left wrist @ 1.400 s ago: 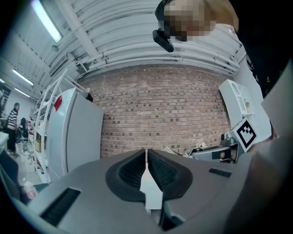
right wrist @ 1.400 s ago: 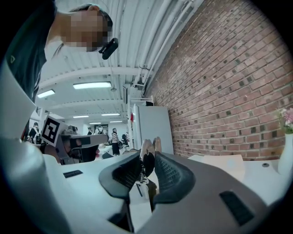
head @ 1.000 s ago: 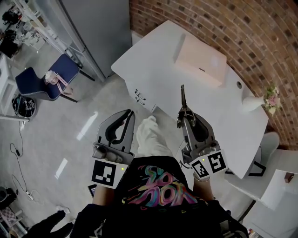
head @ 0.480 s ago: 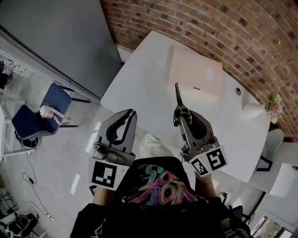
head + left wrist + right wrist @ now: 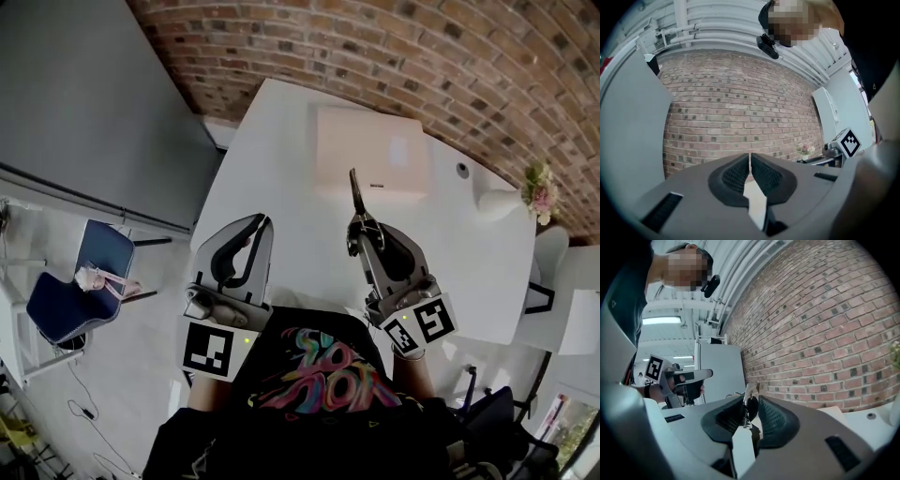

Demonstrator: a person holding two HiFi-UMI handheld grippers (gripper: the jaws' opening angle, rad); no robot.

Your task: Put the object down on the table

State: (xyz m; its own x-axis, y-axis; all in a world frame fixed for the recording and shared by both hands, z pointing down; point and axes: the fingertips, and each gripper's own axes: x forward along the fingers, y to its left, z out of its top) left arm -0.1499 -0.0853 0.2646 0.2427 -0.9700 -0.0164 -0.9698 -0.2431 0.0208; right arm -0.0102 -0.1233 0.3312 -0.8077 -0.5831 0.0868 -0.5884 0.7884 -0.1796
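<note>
My right gripper (image 5: pixel 362 232) is shut on a slim metal hand tool (image 5: pixel 357 195) with dark handles; its tip sticks out forward over the white table (image 5: pixel 281 141). In the right gripper view the tool (image 5: pixel 751 398) stands upright between the ribbed pads, and my right gripper (image 5: pixel 751 412) points level toward the brick wall. My left gripper (image 5: pixel 262 225) hangs over the table's near left edge, shut with nothing in it. Its pads meet in the left gripper view, where the left gripper (image 5: pixel 750 164) also points level at the wall.
A flat pale pink box (image 5: pixel 370 159) lies on the table ahead of the tool. A white vase with flowers (image 5: pixel 525 192) stands at the table's right end, near a small round hole (image 5: pixel 462 170). A blue chair (image 5: pixel 80 291) is on the floor at left.
Both grippers have come forward from above the floor to above the table's near edge. The tool stays clamped in the right gripper; the left stays shut.
</note>
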